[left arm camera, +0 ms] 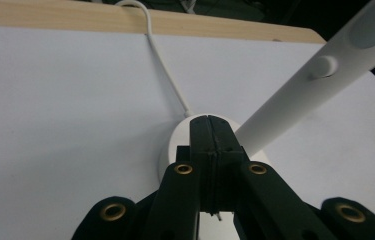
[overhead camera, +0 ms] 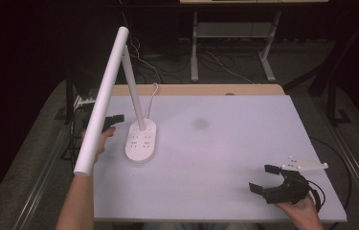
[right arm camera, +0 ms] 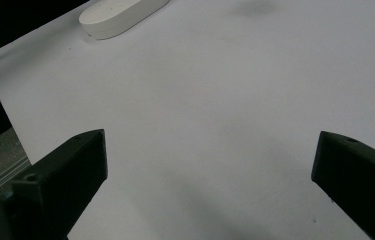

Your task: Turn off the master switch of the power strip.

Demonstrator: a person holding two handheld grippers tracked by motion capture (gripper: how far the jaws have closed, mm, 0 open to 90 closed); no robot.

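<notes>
Two grippers out — left gripper (left arm camera: 210,131) fingers pressed together, empty, beside smooth oval white lamp base (overhead camera: 141,140); right gripper (overhead camera: 264,178) fingers spread wide over matte white tabletop (overhead camera: 225,143).

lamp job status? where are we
Done: the lamp arm looks raised, its post upright on the base. In hand: left gripper, jaws together, sits by the base, apparently gripping nothing. Right gripper is open, idle at the near right. Left: likely pressing a base button.
</notes>
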